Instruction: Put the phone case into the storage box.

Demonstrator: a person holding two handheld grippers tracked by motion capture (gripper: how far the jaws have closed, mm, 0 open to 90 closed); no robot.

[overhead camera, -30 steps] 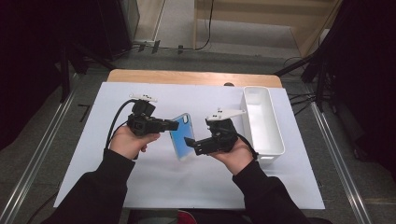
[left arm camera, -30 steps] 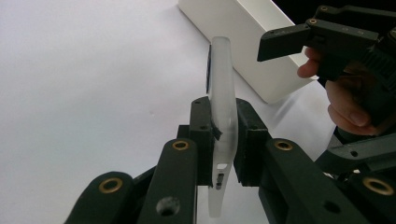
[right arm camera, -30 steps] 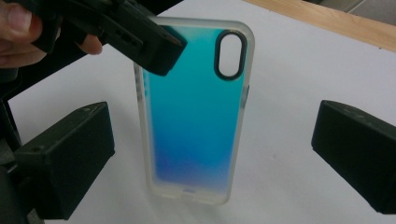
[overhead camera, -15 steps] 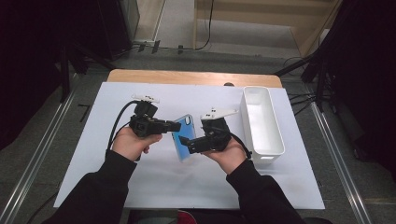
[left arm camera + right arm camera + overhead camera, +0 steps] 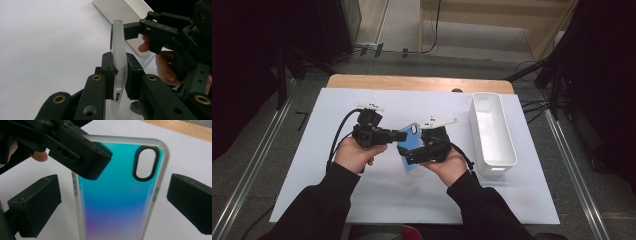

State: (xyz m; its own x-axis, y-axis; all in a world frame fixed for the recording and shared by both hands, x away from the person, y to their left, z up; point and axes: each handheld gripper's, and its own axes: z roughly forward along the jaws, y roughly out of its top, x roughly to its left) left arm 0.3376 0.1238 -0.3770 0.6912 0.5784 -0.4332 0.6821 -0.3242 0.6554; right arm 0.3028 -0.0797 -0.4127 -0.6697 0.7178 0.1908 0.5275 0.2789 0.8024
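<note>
A phone case (image 5: 411,146) with a teal-to-purple back and a clear rim hangs above the white sheet at the table's middle. My left gripper (image 5: 401,135) is shut on it; in the left gripper view the case (image 5: 119,47) stands edge-on, clamped between both pads (image 5: 108,72). My right gripper (image 5: 410,156) comes in from the right, open. In the right gripper view its two black jaws stand on either side of the case (image 5: 117,202), with gaps on both sides and no contact. The left gripper's jaw covers the case's upper left corner there.
A long white bin (image 5: 508,136) stands at the right of the white sheet (image 5: 337,190), close to my right hand, and also shows as the bin (image 5: 120,10) in the left gripper view. The wooden table edge (image 5: 412,82) runs along the back. Dark floor and rails flank the table.
My right hand has moved left and slightly down, bringing its open jaws around the case. The left gripper and the case have stayed where they were.
</note>
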